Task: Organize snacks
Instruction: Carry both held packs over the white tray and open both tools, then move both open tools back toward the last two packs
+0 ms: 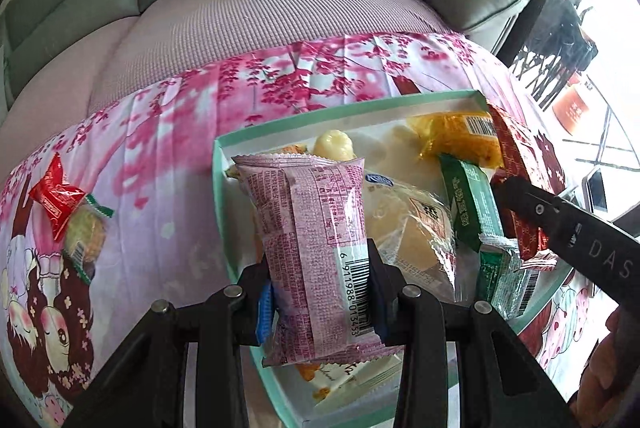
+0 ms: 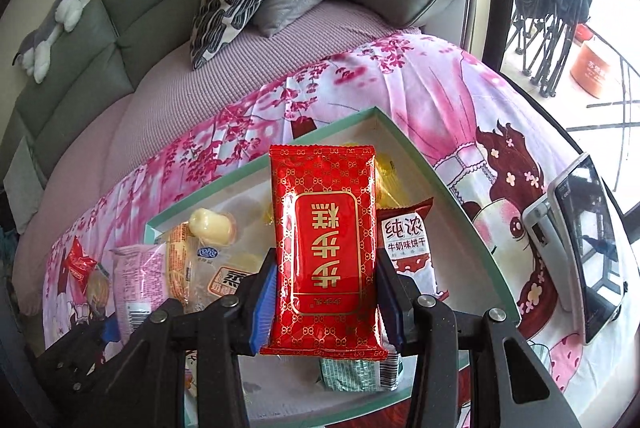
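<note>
Snacks in both grips, right over the mint-rimmed box (image 1: pixel 224 183)! Left gripper (image 1: pixel 320 292) is clamped on a pink wafer packet (image 1: pixel 308 252), held above the box's near-left corner; right gripper (image 2: pixel 326 296) squeezes a red gold-patterned cake packet (image 2: pixel 324 248) above the middle. Risk, I'd say: the box is crowded, with a green packet (image 1: pixel 476 211) standing tilted, so a careless drop could topple it or slide over the rim. Two strays, a red candy (image 1: pixel 56 199) among them, wait on the floral cloth (image 1: pixel 168 131).
</note>
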The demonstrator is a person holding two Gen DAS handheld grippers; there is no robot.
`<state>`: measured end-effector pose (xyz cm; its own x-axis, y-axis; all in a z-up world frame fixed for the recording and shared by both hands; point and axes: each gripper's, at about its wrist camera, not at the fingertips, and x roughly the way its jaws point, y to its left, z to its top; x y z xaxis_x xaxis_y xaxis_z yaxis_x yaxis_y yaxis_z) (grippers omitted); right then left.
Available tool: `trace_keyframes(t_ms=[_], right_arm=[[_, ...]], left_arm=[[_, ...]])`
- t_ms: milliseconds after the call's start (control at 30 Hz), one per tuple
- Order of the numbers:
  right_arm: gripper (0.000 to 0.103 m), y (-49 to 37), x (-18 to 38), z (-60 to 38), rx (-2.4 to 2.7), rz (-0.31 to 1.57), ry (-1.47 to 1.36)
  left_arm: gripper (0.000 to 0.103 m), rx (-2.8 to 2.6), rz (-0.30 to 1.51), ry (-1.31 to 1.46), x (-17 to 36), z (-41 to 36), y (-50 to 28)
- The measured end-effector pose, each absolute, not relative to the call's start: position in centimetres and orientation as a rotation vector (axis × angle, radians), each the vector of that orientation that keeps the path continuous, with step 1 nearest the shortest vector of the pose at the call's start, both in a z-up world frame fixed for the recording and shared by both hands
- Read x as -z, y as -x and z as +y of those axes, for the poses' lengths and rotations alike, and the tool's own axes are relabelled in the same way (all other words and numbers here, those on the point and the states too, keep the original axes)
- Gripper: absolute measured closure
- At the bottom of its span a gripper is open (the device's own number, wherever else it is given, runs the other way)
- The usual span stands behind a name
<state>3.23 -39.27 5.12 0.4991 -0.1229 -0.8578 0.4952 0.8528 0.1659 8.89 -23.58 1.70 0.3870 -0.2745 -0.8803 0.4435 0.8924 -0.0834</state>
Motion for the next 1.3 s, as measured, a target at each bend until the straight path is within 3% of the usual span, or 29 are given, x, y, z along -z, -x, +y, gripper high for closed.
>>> trace_keyframes(t_ms=[667, 767, 867, 1033, 1100, 1300], right_arm=[[0.053, -4.2, -3.2, -38.2, 0.364, 1.064, -0.384], [0.043, -4.3, -3.2, -38.3, 0.360, 1.066, -0.386], [0.034, -4.4, -3.1, -38.3, 0.352, 1.066, -0.389], [0.028, -4.5, -3.2, -38.2, 0.344, 1.061, -0.384], [0.024, -4.4, -3.4, -38.2, 0.341, 1.051, -0.381], [0.019, -4.3, -3.7, -38.4, 0.346, 1.036, -0.381]], left_arm=[[0.059, 0.464, 1.074, -0.181, -1.5, -24.1, -8.6], [0.049, 0.455, 1.071, -0.178, -1.8, -23.9, -8.5], [0.046, 0.458, 1.069, -0.168, -2.1, -23.7, -8.5], [0.042, 0.453, 1.062, -0.159, -2.5, -23.3, -8.4], [0.034, 0.443, 1.066, -0.155, -2.8, -22.9, -8.4], [0.034, 0.416, 1.070, -0.124, -3.4, -21.5, -8.6]])
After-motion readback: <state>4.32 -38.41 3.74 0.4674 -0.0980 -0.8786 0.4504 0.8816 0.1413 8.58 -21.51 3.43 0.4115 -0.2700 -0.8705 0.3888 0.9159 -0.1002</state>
